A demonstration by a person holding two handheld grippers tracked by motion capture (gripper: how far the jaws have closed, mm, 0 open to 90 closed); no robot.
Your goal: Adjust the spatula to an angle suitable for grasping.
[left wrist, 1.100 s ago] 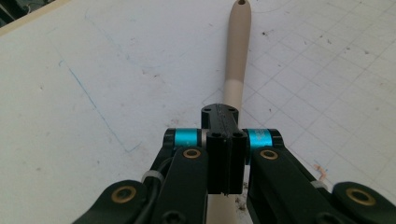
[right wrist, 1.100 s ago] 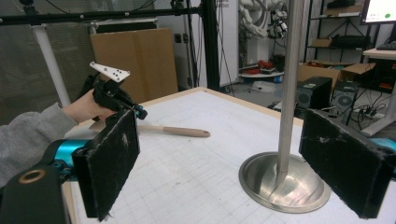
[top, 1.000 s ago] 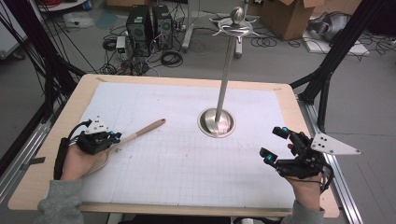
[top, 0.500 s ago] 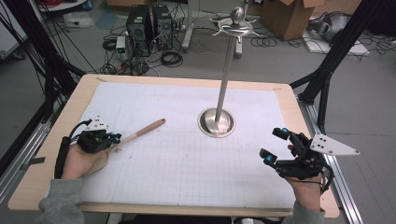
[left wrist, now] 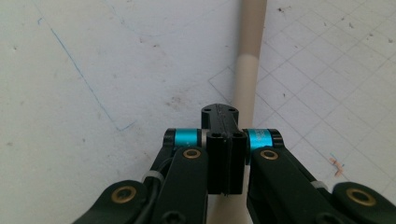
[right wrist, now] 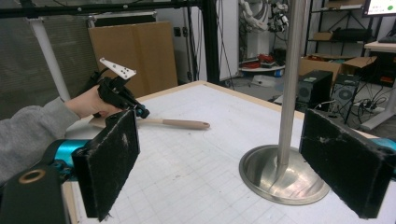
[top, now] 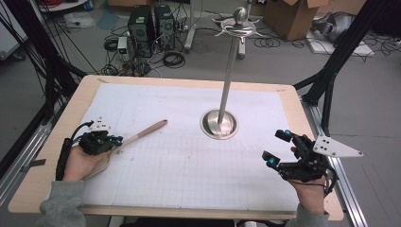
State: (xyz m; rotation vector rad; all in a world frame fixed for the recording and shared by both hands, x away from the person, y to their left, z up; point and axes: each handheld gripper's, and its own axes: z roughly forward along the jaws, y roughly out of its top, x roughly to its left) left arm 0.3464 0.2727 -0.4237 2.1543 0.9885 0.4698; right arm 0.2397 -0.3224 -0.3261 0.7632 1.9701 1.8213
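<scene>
My left gripper (top: 111, 144): jaws clamped together over wooden spoon (top: 137, 138), near desk's (top: 56, 142) left edge | my right gripper (top: 279, 147): jaws wide, holding nothing, right edge

A pale wooden desk (top: 56, 142) carries a white gridded sheet (top: 189, 161) over most of its top. Black frame struts (top: 340, 56) rise past its far right corner and along its left edge. Beyond the far edge lies a grey floor (top: 283, 66) strewn with coiled cables (top: 172, 59). Two black computer towers (top: 151, 26) stand there, and cardboard boxes (top: 293, 16) sit farther right. In the right gripper view a cardboard sheet (right wrist: 133, 56) leans upright behind the desk.
</scene>
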